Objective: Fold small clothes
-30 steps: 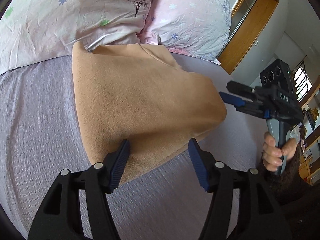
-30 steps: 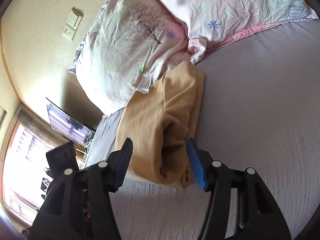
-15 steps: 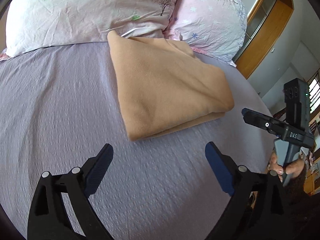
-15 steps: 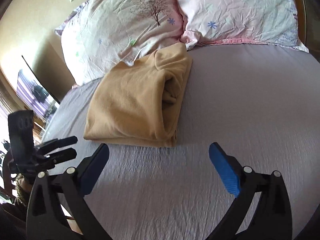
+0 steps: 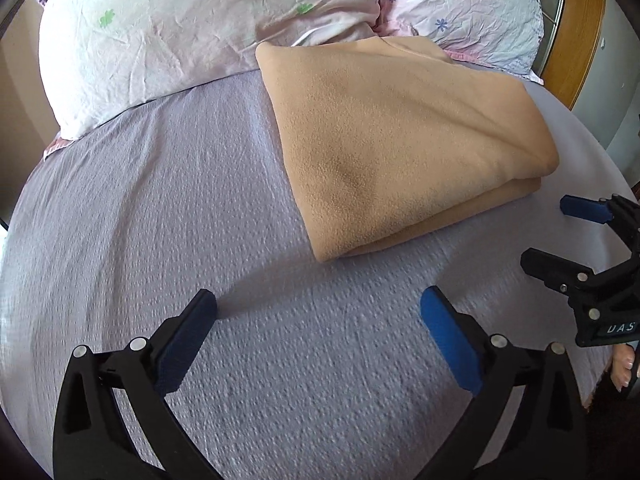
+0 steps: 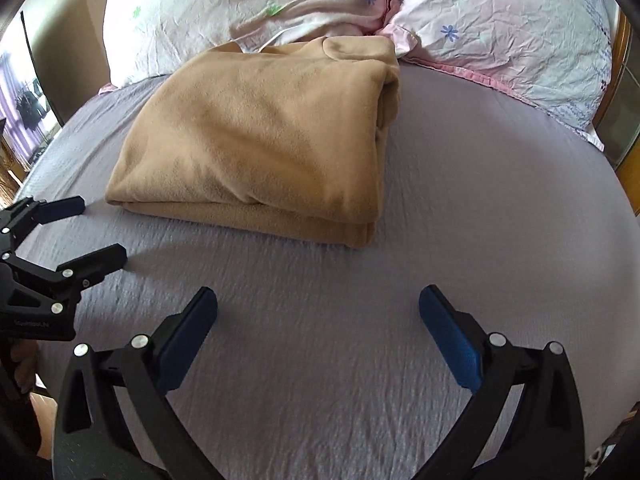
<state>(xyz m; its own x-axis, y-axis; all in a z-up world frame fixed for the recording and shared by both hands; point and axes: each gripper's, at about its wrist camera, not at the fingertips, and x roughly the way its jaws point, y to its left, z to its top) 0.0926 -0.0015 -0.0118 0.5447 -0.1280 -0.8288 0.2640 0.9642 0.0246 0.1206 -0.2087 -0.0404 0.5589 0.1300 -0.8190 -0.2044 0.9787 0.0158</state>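
Observation:
A tan fleece garment lies folded in a thick rectangle on the lilac bed sheet, its far end touching the pillows. It also shows in the right wrist view. My left gripper is open and empty, hovering over the sheet short of the garment's near corner. My right gripper is open and empty, also back from the garment's near edge. Each gripper shows in the other's view: the right gripper at the right edge, the left gripper at the left edge.
Two floral pillows lie at the head of the bed behind the garment. A wooden cabinet stands beyond the bed at right. The bed edge drops off at left, near a window.
Both grippers let go of the folded garment, opened wide and pulled back from it. The garment now lies alone on the sheet.

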